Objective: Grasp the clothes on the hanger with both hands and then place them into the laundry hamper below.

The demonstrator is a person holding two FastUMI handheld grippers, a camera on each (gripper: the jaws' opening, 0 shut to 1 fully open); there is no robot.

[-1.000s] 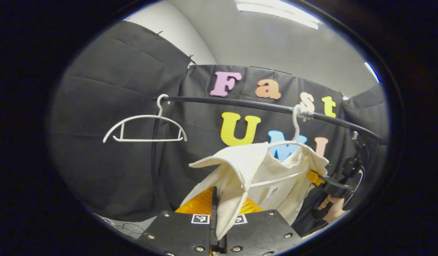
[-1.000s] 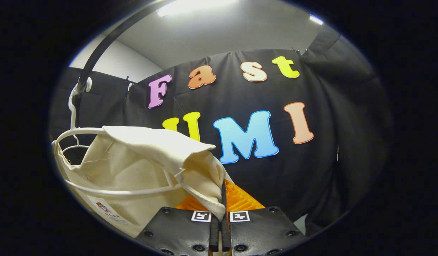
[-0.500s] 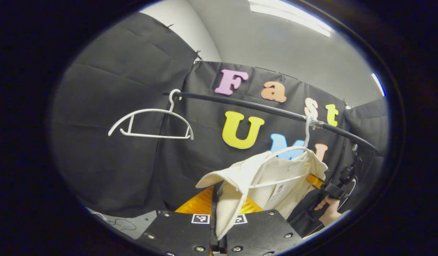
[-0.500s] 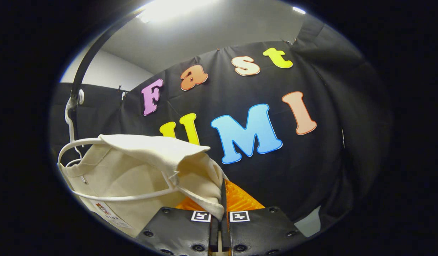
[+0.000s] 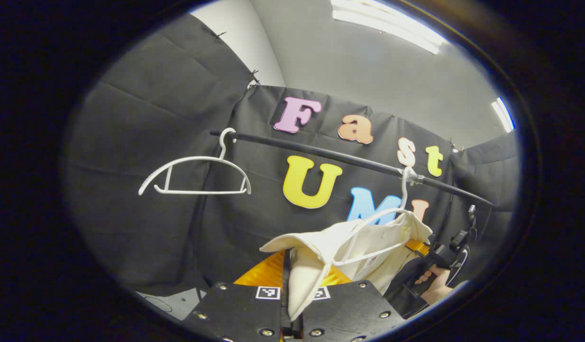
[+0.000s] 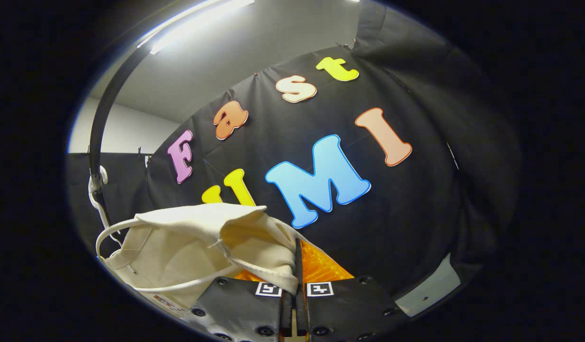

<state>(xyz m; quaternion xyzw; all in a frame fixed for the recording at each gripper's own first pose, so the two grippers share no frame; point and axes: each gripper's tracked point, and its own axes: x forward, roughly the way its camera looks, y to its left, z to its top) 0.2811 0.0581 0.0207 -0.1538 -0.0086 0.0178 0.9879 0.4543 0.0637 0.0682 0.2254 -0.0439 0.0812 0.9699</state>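
The soft, light cream cotton garment [image 5: 363,244] had sunk lower off its white wire hanger [image 5: 392,223] — left gripper [image 5: 292,304] and right gripper [image 6: 294,297] each clamped tight on a near shoulder edge.

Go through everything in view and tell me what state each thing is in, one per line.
Shirt: pinched at both shoulders, hanger inside.
Its hanger: hooked on the rail.
Spare hanger: bare, on the rail.
Left gripper: shut on shirt.
Right gripper: shut on shirt.
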